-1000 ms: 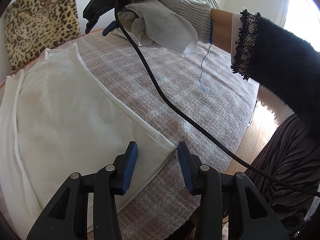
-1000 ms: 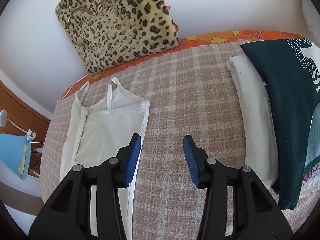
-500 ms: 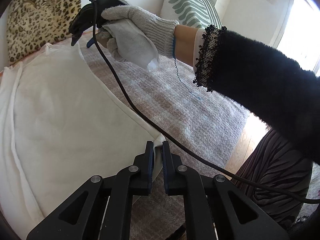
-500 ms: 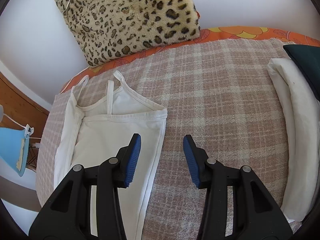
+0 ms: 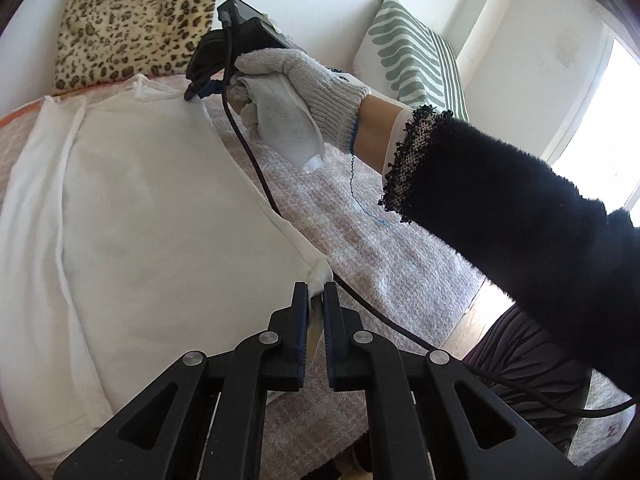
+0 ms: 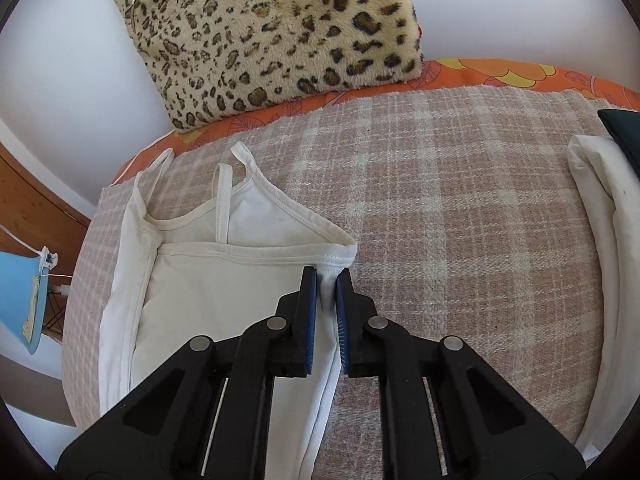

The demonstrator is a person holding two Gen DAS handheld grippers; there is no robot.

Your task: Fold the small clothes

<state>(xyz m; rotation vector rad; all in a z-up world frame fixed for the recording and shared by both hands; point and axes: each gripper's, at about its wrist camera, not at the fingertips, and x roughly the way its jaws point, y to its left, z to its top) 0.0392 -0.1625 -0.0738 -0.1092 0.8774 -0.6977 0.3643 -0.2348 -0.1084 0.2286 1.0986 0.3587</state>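
A white strappy camisole point(image 5: 152, 216) lies flat on a pink checked blanket point(image 5: 400, 264). My left gripper point(image 5: 315, 294) is shut on the camisole's lower right hem corner. In the right wrist view the camisole point(image 6: 224, 284) shows its straps and top edge. My right gripper point(image 6: 327, 280) is shut on its upper right corner, just under the armhole seam. The right gripper also shows in the left wrist view point(image 5: 200, 90), held by a gloved hand point(image 5: 296, 92) at the garment's far end.
A leopard-print cushion point(image 6: 276, 36) leans on the wall behind the blanket point(image 6: 460, 200). Folded white cloth point(image 6: 600, 216) and a dark teal garment point(image 6: 624, 128) lie at the right. A green striped cushion point(image 5: 412, 56) stands far right. A black cable point(image 5: 360, 300) crosses the blanket.
Both grippers went from open to shut. The left closed on the hem corner. The right moved forward to the top corner and closed on it.
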